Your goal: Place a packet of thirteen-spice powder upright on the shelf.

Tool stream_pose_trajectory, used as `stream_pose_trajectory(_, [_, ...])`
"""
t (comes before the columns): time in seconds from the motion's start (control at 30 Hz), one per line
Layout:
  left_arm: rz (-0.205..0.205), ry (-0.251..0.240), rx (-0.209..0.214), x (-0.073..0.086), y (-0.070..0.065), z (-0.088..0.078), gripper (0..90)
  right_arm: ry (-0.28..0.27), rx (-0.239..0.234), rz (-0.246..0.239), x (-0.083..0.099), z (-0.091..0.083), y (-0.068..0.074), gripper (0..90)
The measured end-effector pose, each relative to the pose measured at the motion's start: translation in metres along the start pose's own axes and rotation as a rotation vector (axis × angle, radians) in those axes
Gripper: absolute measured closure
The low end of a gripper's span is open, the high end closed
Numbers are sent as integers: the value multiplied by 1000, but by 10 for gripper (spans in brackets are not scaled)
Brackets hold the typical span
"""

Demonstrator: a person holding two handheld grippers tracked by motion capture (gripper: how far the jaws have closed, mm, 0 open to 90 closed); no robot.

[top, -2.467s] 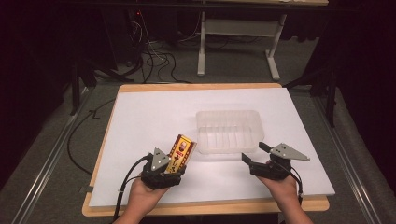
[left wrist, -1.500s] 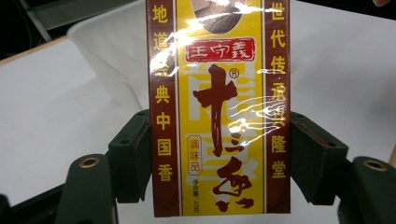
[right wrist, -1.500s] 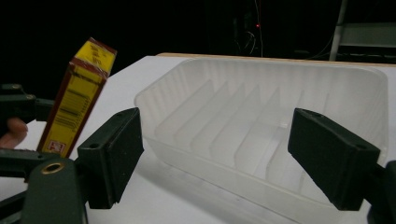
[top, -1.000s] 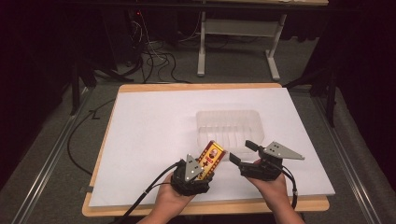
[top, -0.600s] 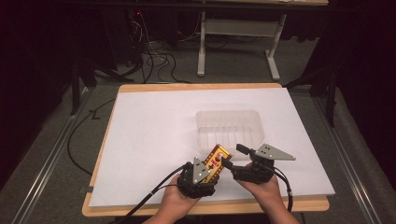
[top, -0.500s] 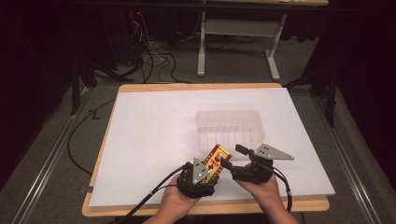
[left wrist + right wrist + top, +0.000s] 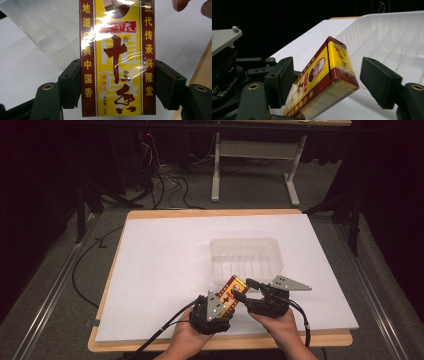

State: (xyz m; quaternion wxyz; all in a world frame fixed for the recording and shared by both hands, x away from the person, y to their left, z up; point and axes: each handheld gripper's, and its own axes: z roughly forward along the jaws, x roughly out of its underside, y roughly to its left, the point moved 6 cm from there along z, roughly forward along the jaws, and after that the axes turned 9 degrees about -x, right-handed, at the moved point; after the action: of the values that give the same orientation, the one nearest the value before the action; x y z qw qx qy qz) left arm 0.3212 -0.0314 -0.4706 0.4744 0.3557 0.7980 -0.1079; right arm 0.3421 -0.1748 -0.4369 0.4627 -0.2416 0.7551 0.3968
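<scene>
A yellow and dark-red box [image 7: 231, 292] with Chinese print is held tilted above the table's front edge, my left gripper [image 7: 223, 301] shut on its lower part. In the left gripper view both pads press the box [image 7: 117, 57] at its sides. My right gripper [image 7: 245, 289] comes in from the right and stands open, its jaws on either side of the box's upper end [image 7: 324, 80] with a gap on the right side. A clear plastic tray [image 7: 245, 260] with ribbed compartments lies just behind both grippers.
The white sheet [image 7: 165, 260] covers a wooden table whose front edge [image 7: 320, 340] is just below the hands. The tray's wall [image 7: 392, 37] rises close behind the box. A table leg and cables [image 7: 165, 180] lie on the floor beyond.
My left gripper carried the box to the right, toward the middle. The right gripper moved left to meet it, and its open jaws now straddle the box's upper end.
</scene>
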Motion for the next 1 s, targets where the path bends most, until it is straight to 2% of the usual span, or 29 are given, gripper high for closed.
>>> stream_pose_trajectory(0.33, [-7, -5, -17, 1, 3, 0, 325, 9, -32, 38, 4, 3, -3, 357])
stream_pose_trajectory(0.4, [-15, 0, -17, 1, 4, 1, 325, 8, -44, 53, 4, 3, -4, 386])
stream_pose_trajectory(0.43, [-15, 1, -18, 2, 3, 1, 325, 5, -66, 71, 5, 4, -4, 413])
stream_pose_trajectory(0.5, [-8, -2, -20, 2, 2, 0, 325, 7, -72, 80, 5, 4, -4, 423])
stream_pose_trajectory(0.57, [-6, -1, -23, 3, 1, 1, 324, 19, -73, 71, 7, 5, -3, 439])
stream_pose_trajectory(0.67, [-19, 4, -12, 5, 1, 3, 325, 16, -75, 85, 8, 4, -5, 513])
stream_pose_trajectory(0.9, [-5, 7, -17, 5, 0, 3, 324, 14, -86, 116, 10, 3, -8, 545])
stream_pose_trajectory(1.0, [-19, 18, -2, 7, 0, 5, 325, 6, -101, 127, 10, 2, -7, 586])
